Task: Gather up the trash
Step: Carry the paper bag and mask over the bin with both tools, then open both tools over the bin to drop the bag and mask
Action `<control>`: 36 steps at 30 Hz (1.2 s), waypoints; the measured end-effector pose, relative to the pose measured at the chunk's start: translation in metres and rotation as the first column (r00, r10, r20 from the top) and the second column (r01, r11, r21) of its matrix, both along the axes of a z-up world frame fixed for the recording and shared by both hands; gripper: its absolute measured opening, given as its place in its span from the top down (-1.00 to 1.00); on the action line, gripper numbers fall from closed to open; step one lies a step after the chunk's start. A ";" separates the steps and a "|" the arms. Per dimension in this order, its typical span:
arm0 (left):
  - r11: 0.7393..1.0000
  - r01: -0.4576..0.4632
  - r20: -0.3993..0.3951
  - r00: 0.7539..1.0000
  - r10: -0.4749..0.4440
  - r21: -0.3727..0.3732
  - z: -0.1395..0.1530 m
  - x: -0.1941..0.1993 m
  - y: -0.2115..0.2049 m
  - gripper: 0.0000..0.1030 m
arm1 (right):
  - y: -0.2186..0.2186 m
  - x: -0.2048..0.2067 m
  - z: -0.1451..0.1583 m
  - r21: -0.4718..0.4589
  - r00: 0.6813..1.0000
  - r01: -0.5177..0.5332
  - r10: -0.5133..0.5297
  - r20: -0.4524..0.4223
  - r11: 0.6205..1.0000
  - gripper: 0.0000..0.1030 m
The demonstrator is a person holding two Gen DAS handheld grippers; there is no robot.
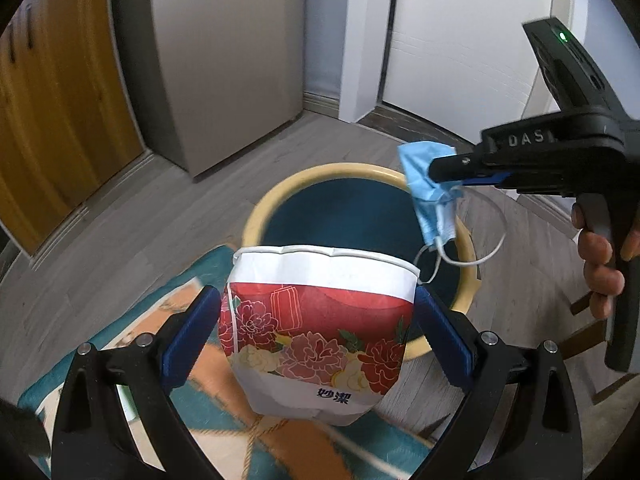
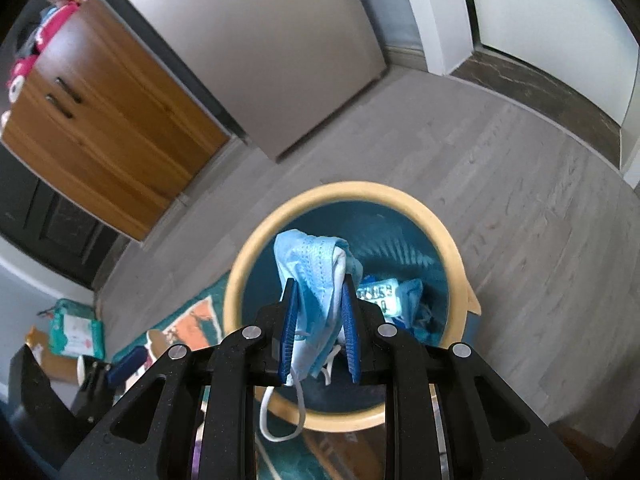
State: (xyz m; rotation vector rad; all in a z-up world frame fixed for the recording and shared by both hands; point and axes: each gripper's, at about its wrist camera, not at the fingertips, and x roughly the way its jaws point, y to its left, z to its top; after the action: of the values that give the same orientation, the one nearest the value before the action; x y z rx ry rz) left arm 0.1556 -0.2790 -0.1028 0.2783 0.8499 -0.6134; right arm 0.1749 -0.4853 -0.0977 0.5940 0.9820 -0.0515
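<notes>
Two items were poised above the bin (image 2: 256, 248), centre frame: our left tool (image 1: 316, 320) clamped a paper cup (image 1: 316, 332), our right tool (image 2: 318, 320) pinched a face mask (image 2: 316, 276). Releasing both seemed next.

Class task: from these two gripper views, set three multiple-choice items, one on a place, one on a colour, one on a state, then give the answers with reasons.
1. Where does the face mask hang?
A. over the bin
B. on the rug
C. on the cabinet

2. What colour is the bin's rim?
A. red
B. pale yellow
C. black

3. How is the paper cup held?
A. lying loose on the floor
B. squeezed between the left gripper's pads
C. stacked in the bin

Answers: 1 A, the right gripper holds it above the bin's opening. 2 B, the ring is cream yellow. 3 B, blue pads press both its sides.
</notes>
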 end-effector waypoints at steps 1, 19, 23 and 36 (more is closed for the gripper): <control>1.000 0.006 0.000 1.000 -0.006 0.006 -0.004 0.001 -0.004 -0.84 | 0.000 0.001 -0.003 -0.001 1.000 0.004 -0.004 -0.008 1.000 0.56; 0.999 0.049 0.026 0.998 -0.049 0.014 -0.031 0.015 -0.024 -0.88 | -0.008 0.006 -0.021 -0.003 0.998 0.056 -0.056 -0.007 0.998 0.23; 1.000 0.027 0.016 0.999 -0.027 -0.007 -0.027 0.017 -0.019 -0.88 | -0.006 0.007 -0.019 -0.010 0.999 0.047 -0.047 -0.006 0.999 0.22; 0.999 -0.019 0.015 1.000 0.019 -0.037 -0.006 0.013 0.011 -0.88 | 0.009 0.004 0.008 -0.062 0.998 0.036 -0.033 0.054 0.997 -0.59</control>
State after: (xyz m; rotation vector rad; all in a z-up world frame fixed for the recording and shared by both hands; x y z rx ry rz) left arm 0.1687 -0.2680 -0.1085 0.2406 0.8246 -0.6079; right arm 0.1786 -0.4763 -0.0893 0.5519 0.9155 -0.0961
